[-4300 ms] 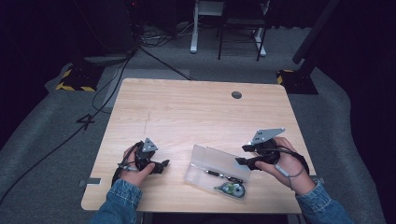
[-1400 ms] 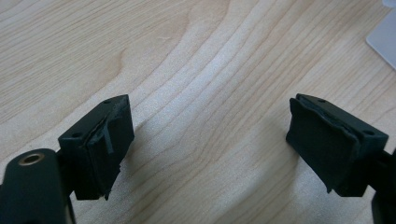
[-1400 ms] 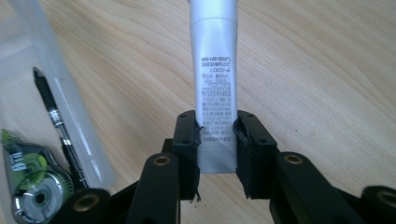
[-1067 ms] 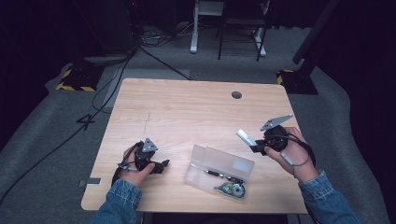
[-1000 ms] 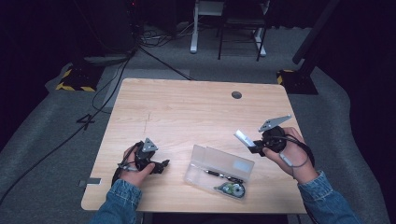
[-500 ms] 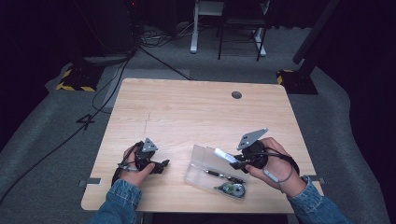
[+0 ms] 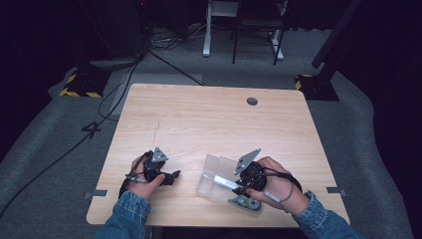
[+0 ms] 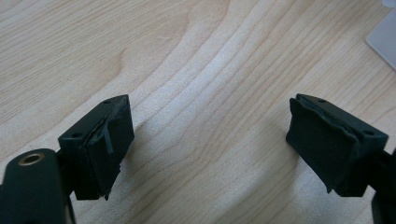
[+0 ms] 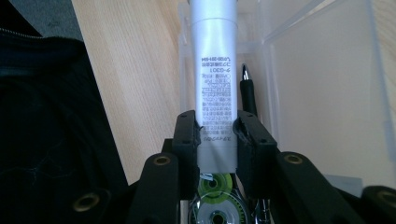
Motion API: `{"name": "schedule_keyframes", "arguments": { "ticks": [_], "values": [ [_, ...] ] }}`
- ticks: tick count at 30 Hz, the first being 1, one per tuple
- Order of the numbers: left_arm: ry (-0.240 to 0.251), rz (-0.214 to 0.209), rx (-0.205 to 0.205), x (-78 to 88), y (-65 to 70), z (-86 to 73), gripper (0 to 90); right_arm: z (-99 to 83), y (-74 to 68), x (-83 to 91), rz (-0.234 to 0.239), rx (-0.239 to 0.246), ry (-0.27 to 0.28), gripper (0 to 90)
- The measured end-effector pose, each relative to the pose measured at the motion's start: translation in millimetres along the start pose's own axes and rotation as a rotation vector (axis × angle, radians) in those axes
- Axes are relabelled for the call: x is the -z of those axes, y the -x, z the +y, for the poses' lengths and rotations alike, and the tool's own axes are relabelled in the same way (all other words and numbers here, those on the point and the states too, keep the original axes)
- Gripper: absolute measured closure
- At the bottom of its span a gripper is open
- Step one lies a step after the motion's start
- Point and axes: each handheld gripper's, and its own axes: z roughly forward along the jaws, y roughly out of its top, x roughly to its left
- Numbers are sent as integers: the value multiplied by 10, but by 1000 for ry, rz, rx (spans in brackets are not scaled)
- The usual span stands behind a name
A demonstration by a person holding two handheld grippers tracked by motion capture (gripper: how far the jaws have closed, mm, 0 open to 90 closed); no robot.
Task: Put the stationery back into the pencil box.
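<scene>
The right gripper (image 9: 217, 140) squeezes a smooth white tube (image 9: 215, 70), its top cut off, over the clear plastic box (image 7: 214, 172) at lower middle. The left gripper (image 8: 205, 149) gapes wide, holding nothing.

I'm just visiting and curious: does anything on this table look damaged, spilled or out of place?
Only small wear: the left gripper has frayed, peeling black pads. Nothing is spilled. The right gripper grips a white tube over the clear case, where a pen lies; a green tape dispenser sits beside it.
</scene>
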Motion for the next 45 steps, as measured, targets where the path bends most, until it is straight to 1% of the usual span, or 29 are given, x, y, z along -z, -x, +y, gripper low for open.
{"name": "schedule_keyframes", "arguments": {
  "ticks": [1, 7, 11, 17, 23, 24, 25, 26, 30, 32, 33, 39, 45],
  "values": [
    [0, 0, 0, 0, 0, 0, 147, 4, 4, -25, 4, 5, -7, 710],
    [0, 0, 0, 0, 0, 0, 147, 2, 37, -180, 12, 2, -62, 710],
    [0, 0, 0, 0, 0, 0, 147, -8, 70, -267, 16, -9, -80, 710],
    [0, 0, 0, 0, 0, 0, 147, 19, 124, -409, 18, -18, -133, 710],
    [0, 0, 0, 0, 0, 0, 147, 52, 126, -501, 29, -20, -165, 710],
    [0, 0, 0, 0, 0, 0, 147, 54, 131, -510, 28, -9, -170, 710],
    [0, 0, 0, 0, 0, 0, 147, 57, 131, -517, 29, -9, -175, 709],
    [0, 0, 0, 0, 0, 0, 147, 58, 126, -522, 31, -16, -171, 710],
    [0, 0, 0, 0, 0, 0, 147, 54, 134, -531, 34, -11, -170, 709],
    [0, 0, 0, 0, 0, 0, 147, 49, 139, -545, 32, -16, -173, 709],
    [0, 0, 0, 0, 0, 0, 147, 46, 137, -555, 33, -26, -170, 709],
    [0, 0, 0, 0, 0, 0, 147, 41, 142, -572, 30, -38, -157, 708],
    [0, 0, 0, 0, 0, 0, 147, 45, 149, -578, 14, -25, -153, 708]
  ]
}}
